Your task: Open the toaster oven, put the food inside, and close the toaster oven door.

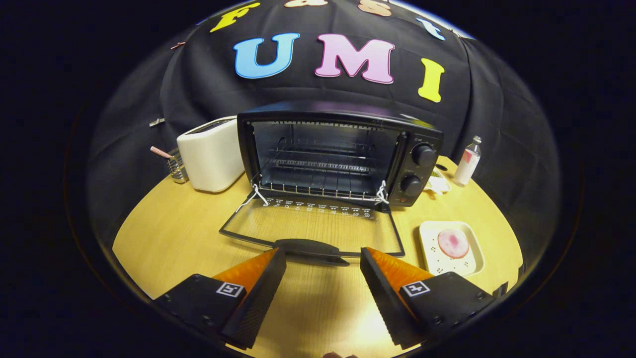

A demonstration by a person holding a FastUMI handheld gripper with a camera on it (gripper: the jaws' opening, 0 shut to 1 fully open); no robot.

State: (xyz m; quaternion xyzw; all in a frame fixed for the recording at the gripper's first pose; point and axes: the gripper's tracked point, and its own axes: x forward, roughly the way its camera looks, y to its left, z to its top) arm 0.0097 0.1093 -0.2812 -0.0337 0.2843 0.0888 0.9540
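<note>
the gripper (323,256) has its fingers spread wide, holding nothing. just ahead of them lies the handle (308,247) of the oven (338,154) door, folded down flat on the table (174,228). the food (453,243) sits on a plate (428,258) just beyond the right finger.

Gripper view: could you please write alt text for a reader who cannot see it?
A black toaster oven stands with its glass door folded down flat, just beyond the open, empty gripper. To the right, pink food lies on a small plate.
</note>
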